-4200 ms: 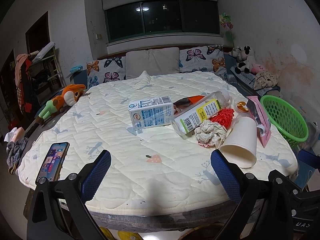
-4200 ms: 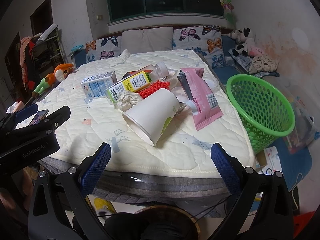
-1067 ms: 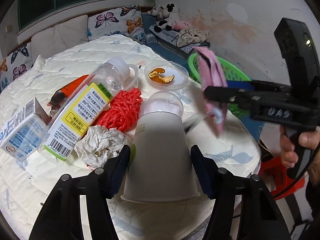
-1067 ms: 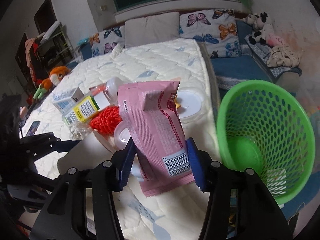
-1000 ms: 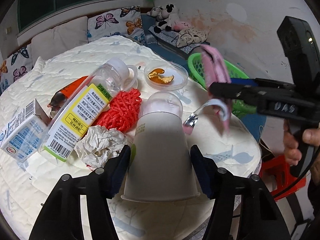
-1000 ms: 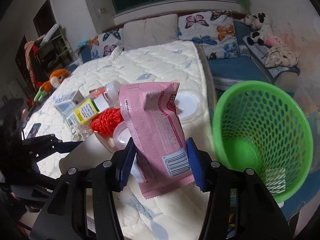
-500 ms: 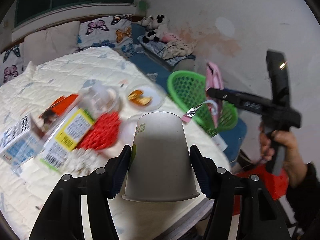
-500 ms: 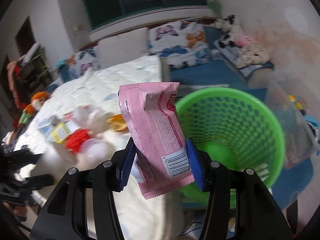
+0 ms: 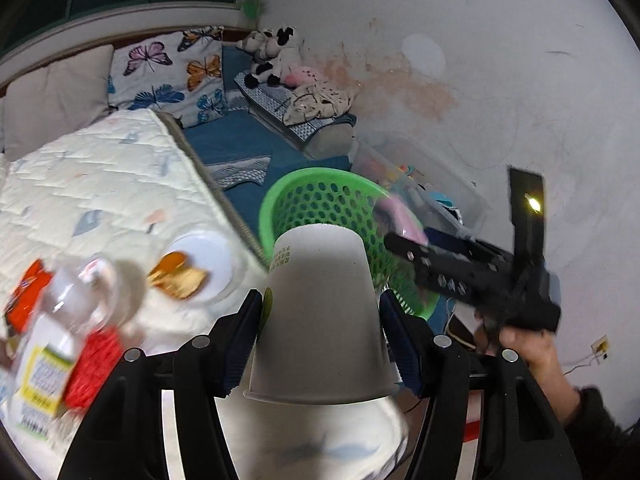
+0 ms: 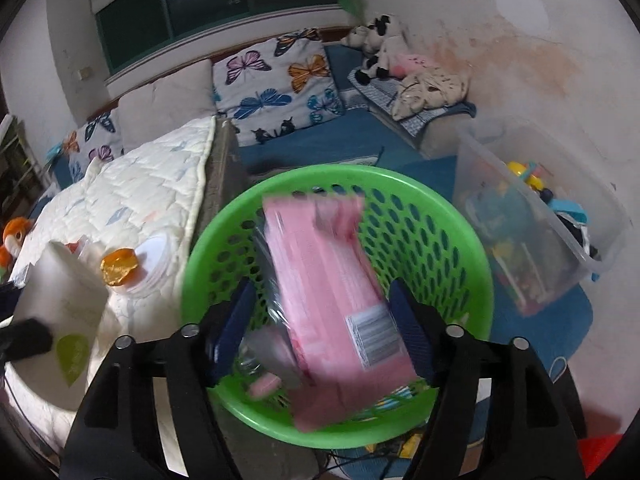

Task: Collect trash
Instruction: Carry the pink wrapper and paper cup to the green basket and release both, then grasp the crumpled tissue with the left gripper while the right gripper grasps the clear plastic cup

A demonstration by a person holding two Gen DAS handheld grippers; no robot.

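Over the green basket, your right gripper had just opened, dropping the pink packet; your left gripper clamped the paper cup, due next.

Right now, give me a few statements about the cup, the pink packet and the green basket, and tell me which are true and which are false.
1. The left gripper is clamped on the white paper cup. True.
2. The pink packet lies on the quilted mattress. False: it is over the green basket, between the right gripper's jaws, which have just been opening and no longer press it.
3. The cup is held mouth toward the camera. True.
4. The basket stands on the mattress. False: it stands beside it, lower down.
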